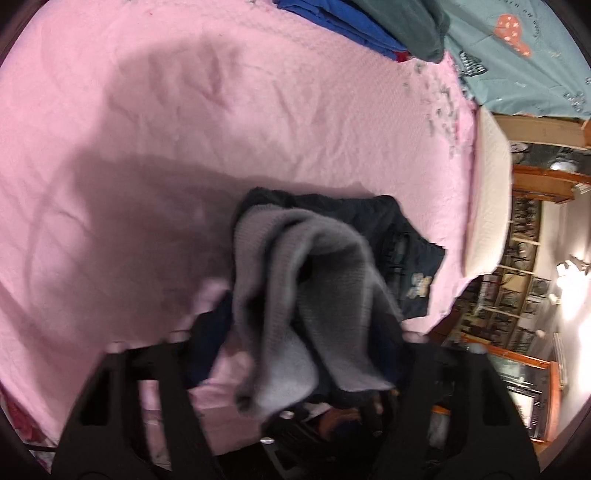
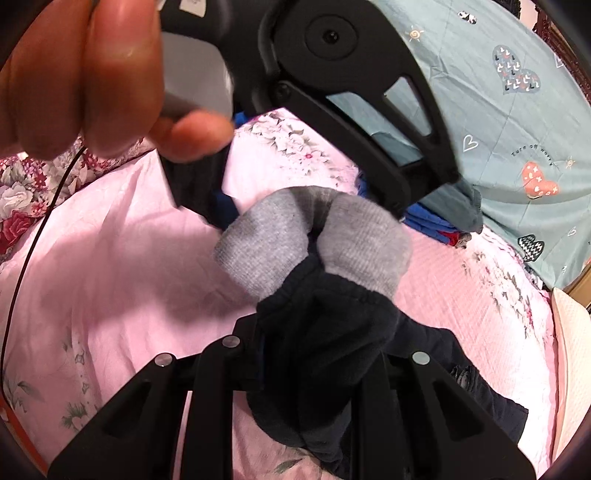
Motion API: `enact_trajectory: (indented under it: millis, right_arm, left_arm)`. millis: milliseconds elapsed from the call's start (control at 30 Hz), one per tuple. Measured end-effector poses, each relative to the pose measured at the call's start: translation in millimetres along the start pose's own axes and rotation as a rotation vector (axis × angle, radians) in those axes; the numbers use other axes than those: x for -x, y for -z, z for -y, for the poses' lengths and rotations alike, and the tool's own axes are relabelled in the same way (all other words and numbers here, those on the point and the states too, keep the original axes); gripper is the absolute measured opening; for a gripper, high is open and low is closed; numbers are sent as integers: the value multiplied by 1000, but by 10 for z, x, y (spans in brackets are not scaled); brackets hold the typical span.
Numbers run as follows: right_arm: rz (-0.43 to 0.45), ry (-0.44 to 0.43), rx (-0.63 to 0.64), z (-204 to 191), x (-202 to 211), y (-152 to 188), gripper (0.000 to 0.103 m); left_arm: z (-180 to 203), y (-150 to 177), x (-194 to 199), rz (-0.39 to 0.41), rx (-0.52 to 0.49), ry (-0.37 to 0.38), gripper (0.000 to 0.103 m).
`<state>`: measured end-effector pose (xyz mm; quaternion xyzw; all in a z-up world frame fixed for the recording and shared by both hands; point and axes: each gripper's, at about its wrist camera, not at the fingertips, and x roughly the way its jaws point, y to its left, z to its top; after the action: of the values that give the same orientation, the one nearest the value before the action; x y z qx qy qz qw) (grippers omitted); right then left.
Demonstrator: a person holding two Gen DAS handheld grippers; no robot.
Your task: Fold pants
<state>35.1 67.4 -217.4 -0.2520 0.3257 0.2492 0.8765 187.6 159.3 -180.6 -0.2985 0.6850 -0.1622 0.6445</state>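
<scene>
Dark navy pants with a grey knit inside hang bunched above the pink bedsheet. My right gripper is shut on the dark gathered waistband, and the cloth droops below its fingers. My left gripper comes in from above, held by a person's hand. Its fingers squeeze the grey fold from both sides. In the left wrist view the grey cloth fills the gap of the left gripper. The rest of the pants lies on the sheet beyond.
Folded blue clothes and a teal printed blanket lie at the far side of the bed. The bed edge with a white mattress side runs on the right, with room shelves past it. A thin black cable hangs at left.
</scene>
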Motion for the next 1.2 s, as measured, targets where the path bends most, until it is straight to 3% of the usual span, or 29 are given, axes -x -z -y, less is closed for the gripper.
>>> enact_trajectory:
  millis: [67,100,233,400,467,600,733,833,900,967,1033,1067,1133,1200]
  right_arm:
    - [14,5,8,15,56,19,20]
    - [20,2,2,56,103,19,20]
    - [73,12,-78,370,390,12,20]
    - [136,64,-238,973,822,138,20]
    - [138,95,-304,1231,948,267,20]
    - [98,162,-428,1726,1063,671,21]
    - [31,147,-574,2133,981,1141,21]
    - [-48,55,-724,2397,791,1565,22]
    - [-131,-38,-828,2537,599,1873,38]
    - [-141,-148,-921,2688,567,2101,42]
    - [-146,-209,-923,2796,675,2139,50]
    - [-146,-198,-913,2835,762,2142,56]
    - [-124,-181,-891,2956,1007,2149,56]
    - [-112,-177,-888,3087,1233,2160,56]
  left_arm:
    - [37,49,38,27,-9,7,37]
    - [69,81,70,41,-10,30,36]
    - [431,194,214,88,-81,115,34]
    - [1283,236,93,95,-220,180,34]
    - [1632,238,-90,77,-272,188,34]
    - [2315,224,-697,14,-361,135,34]
    - [2678,183,-1405,-58,-385,45,35]
    - [2752,173,-1919,-108,-373,-39,48]
    - [2804,183,-2148,-147,-361,-69,53]
    - [2845,188,-2158,-156,-356,-56,62]
    - [2890,195,-1961,-122,-365,-10,71]
    - [2883,200,-1816,-89,-373,3,76]
    - [2826,218,-1463,11,-367,23,83]
    - [2690,250,-1209,112,-364,-13,85]
